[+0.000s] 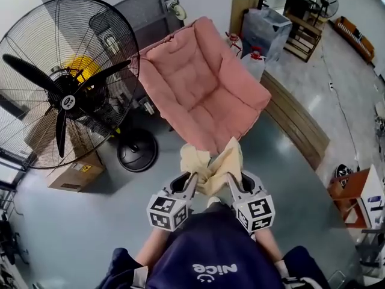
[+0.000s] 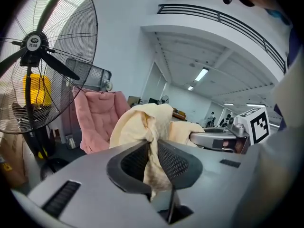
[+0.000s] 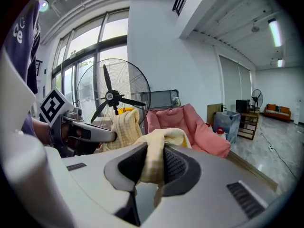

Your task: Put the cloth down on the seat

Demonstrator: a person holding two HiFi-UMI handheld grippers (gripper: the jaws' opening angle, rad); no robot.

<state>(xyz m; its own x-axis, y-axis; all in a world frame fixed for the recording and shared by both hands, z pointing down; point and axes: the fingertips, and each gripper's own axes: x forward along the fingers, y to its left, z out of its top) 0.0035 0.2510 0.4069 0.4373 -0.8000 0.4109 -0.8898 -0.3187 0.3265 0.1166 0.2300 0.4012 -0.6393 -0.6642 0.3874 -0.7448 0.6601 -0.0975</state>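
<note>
Grey floor (image 1: 90,221) below, seat (image 1: 201,86) just ahead — left gripper (image 1: 190,183) and right gripper (image 1: 233,183) each pinch the cloth (image 1: 210,161), seemingly off the seat.

We stand in a big open hall, part workshop, part office: polished grey floor (image 1: 60,233), an industrial pedestal fan (image 1: 67,101), a cardboard box (image 1: 75,174), wooden shelving (image 1: 304,32), a mezzanine railing (image 2: 228,19), a ceiling strip light (image 2: 202,74) and tall windows (image 3: 80,46).

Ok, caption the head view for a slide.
Left tool and right tool pinch the cream cloth near the pink seat.
</note>
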